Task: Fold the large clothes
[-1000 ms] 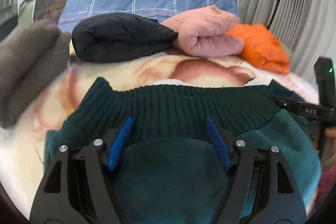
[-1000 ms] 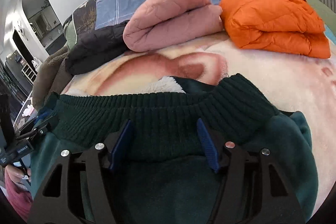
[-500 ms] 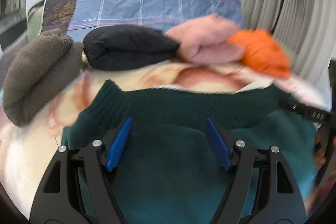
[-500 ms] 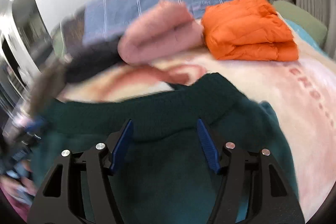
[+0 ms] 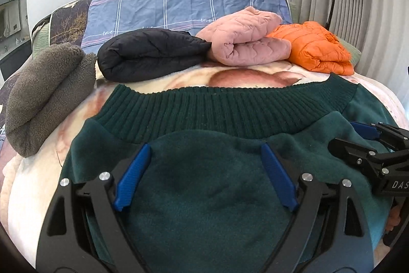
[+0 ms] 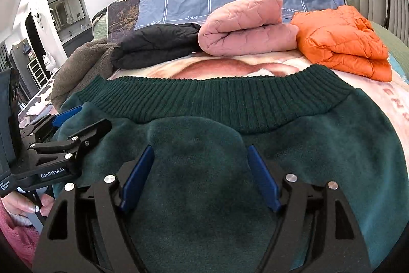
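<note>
While both grippers, left (image 5: 204, 170) and right (image 6: 200, 170), hover with jaws spread and empty, a green sweater (image 5: 230, 114) lies flat on the bed directly beneath them, ribbed hem ahead, long axis running left-right; neither is nearer.

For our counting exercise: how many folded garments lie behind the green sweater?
4, left to right: grey fleece, black quilted jacket, pink quilted jacket, orange puffer jacket. More could hide behind them.

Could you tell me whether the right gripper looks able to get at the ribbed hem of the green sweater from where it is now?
Probably yes. The right gripper is open over the green sweater, and the ribbed hem lies just ahead with nothing lying on it. The left gripper sits off to the side.
</note>
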`<act>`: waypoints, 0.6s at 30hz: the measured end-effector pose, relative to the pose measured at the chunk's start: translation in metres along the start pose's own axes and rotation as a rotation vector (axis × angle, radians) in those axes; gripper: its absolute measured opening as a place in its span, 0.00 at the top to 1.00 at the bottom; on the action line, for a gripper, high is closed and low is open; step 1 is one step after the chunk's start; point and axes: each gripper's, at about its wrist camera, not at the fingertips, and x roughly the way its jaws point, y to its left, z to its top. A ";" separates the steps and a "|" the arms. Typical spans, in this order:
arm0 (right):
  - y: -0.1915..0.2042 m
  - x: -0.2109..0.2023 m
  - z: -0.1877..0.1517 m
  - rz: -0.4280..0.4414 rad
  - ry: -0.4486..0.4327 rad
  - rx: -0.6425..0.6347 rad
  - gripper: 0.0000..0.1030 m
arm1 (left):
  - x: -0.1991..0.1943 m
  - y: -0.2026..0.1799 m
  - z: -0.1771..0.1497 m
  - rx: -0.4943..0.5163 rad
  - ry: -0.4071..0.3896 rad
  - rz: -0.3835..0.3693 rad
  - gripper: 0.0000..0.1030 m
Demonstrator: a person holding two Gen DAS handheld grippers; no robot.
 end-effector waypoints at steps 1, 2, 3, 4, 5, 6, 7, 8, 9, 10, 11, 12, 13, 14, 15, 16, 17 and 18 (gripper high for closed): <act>-0.001 -0.001 0.000 0.000 -0.003 -0.001 0.27 | 0.000 0.000 -0.001 -0.001 -0.002 -0.001 0.13; -0.001 -0.005 0.000 0.003 -0.009 0.003 0.27 | -0.001 0.001 -0.001 -0.003 -0.004 -0.002 0.13; -0.005 -0.013 0.001 0.021 -0.015 0.024 0.27 | -0.003 0.001 -0.001 -0.007 -0.005 -0.002 0.13; -0.011 -0.026 0.002 0.049 -0.018 0.063 0.27 | -0.006 0.001 -0.001 -0.013 -0.004 -0.002 0.13; -0.019 -0.039 0.005 0.078 -0.044 0.109 0.27 | -0.014 0.004 0.000 -0.032 -0.006 -0.009 0.14; -0.029 -0.055 0.010 0.090 -0.100 0.145 0.27 | -0.023 0.007 0.001 -0.044 -0.015 -0.026 0.14; -0.040 -0.071 0.013 0.077 -0.160 0.164 0.27 | -0.033 0.011 0.001 -0.054 -0.032 -0.039 0.14; -0.046 -0.079 0.015 0.053 -0.192 0.165 0.27 | -0.041 0.016 0.001 -0.062 -0.049 -0.033 0.14; -0.056 -0.089 0.018 -0.010 -0.227 0.160 0.26 | -0.050 0.022 0.000 -0.073 -0.075 -0.013 0.14; -0.067 -0.090 0.020 -0.080 -0.227 0.164 0.26 | -0.056 0.030 -0.001 -0.086 -0.094 0.011 0.14; -0.083 -0.084 0.018 -0.172 -0.189 0.194 0.26 | -0.058 0.039 -0.003 -0.099 -0.098 0.035 0.14; -0.097 -0.075 0.013 -0.233 -0.137 0.235 0.26 | -0.055 0.045 -0.006 -0.111 -0.086 0.051 0.14; -0.112 -0.061 0.005 -0.290 -0.063 0.285 0.27 | -0.048 0.053 -0.011 -0.128 -0.052 0.072 0.11; -0.126 -0.045 -0.005 -0.303 0.006 0.321 0.26 | -0.037 0.063 -0.020 -0.166 0.000 0.072 0.10; -0.130 -0.032 -0.017 -0.292 0.000 0.281 0.22 | -0.031 0.071 -0.029 -0.213 0.004 0.020 0.10; -0.124 -0.031 -0.019 -0.328 -0.020 0.231 0.21 | -0.032 0.073 -0.031 -0.227 -0.009 0.000 0.10; -0.117 -0.032 -0.017 -0.378 -0.022 0.214 0.18 | -0.034 0.071 -0.031 -0.216 -0.015 0.007 0.10; -0.113 -0.032 -0.015 -0.411 -0.020 0.210 0.16 | -0.034 0.068 -0.030 -0.199 -0.013 0.026 0.10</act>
